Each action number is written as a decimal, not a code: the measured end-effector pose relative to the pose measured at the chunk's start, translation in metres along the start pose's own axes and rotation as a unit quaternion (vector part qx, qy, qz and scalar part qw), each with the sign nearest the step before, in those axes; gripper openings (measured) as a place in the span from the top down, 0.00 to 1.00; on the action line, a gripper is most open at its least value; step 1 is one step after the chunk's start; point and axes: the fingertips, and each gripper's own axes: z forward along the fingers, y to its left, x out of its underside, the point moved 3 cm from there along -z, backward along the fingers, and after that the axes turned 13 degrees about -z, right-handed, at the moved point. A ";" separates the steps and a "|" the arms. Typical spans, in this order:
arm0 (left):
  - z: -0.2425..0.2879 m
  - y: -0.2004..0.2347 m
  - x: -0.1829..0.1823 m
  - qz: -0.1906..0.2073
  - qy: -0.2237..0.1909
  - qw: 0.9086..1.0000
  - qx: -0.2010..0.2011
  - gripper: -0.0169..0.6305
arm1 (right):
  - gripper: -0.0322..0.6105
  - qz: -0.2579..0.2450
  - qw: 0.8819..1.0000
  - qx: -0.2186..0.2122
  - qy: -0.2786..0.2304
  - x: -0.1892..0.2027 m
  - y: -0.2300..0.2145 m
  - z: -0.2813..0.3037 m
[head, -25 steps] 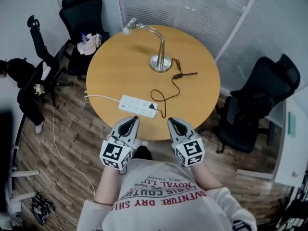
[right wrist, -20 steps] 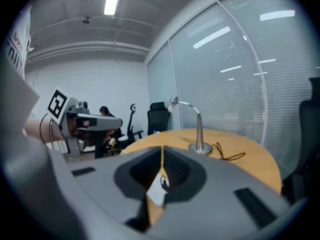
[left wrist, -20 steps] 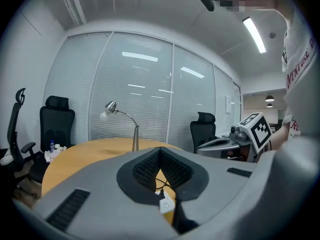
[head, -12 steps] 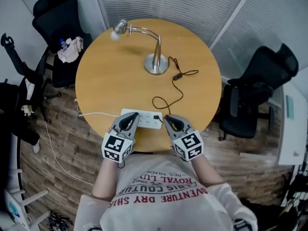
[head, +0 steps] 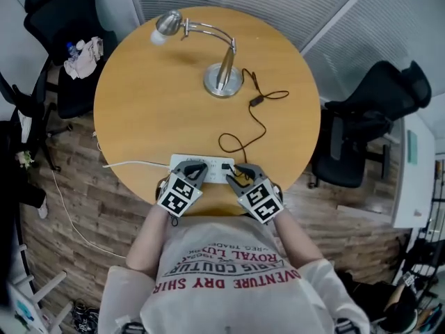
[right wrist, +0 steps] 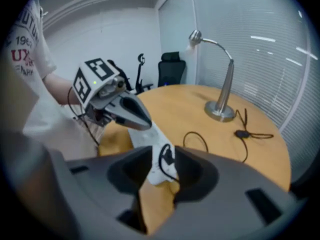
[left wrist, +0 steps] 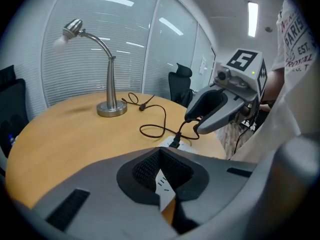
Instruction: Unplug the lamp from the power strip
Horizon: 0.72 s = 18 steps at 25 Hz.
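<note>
A silver desk lamp [head: 222, 75] stands at the far side of a round wooden table [head: 146, 117]. Its black cord [head: 245, 132] loops down to a black plug [head: 227, 167] seated in the white power strip [head: 208, 165] near the front edge. My left gripper [head: 195, 168] is shut, with its tips over the strip's left half and nothing in it. My right gripper [head: 236, 175] is open; its jaws have just been opening. In the right gripper view the plug [right wrist: 167, 158] sits between the fingers [right wrist: 192, 169], apart from them. The left gripper view shows the plug [left wrist: 175, 141] beside the right gripper [left wrist: 194, 127].
The strip's white cord [head: 132, 163] runs off the table's left edge to the wooden floor. Black office chairs stand at the right [head: 361, 131] and upper left [head: 66, 54], the latter holding cloth and a bottle. Glass walls with blinds lie behind the table.
Both grippers have come down and forward from in front of the person's chest onto the power strip. The right jaws, shut before, now stand apart around the plug.
</note>
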 end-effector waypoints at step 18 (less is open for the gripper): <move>0.045 -0.002 0.022 0.070 0.118 0.989 0.050 0.93 | 0.75 -0.132 0.974 -0.054 0.178 0.026 0.000 0.063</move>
